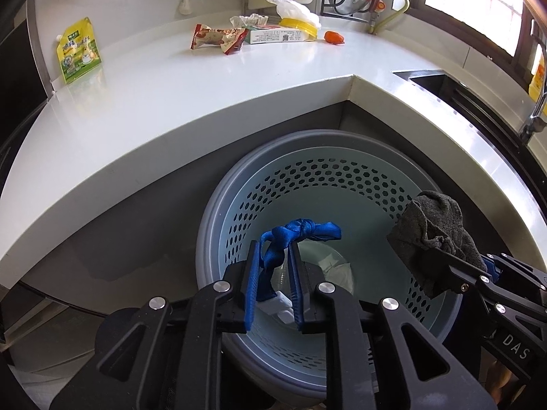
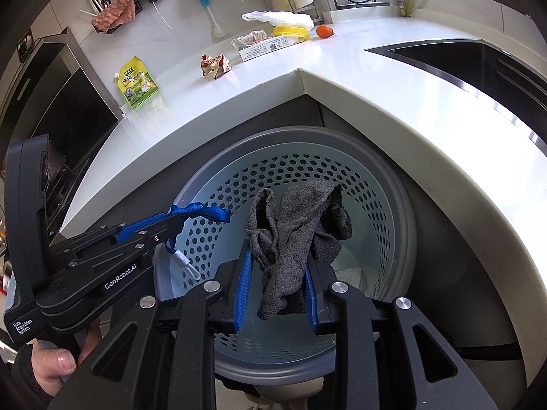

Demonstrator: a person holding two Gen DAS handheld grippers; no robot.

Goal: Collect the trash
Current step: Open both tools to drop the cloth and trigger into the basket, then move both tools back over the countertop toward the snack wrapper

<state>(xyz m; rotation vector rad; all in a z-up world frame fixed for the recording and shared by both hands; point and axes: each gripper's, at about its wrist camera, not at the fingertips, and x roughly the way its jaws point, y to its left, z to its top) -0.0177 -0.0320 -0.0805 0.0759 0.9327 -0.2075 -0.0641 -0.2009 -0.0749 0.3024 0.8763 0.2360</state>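
Drop step: my left tongs (image 1: 273, 273) hold the blue knotted strap (image 1: 297, 235) loosely over the perforated bin (image 1: 342, 177); my right tongs (image 2: 277, 290) clamp the grey sock (image 2: 294, 235) there. Next: spread both tongs. More litter waits on the tabletop (image 1: 205, 85).

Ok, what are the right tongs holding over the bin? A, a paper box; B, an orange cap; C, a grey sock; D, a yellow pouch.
C: the right tongs grip a crumpled grey sock above the perforated bin.
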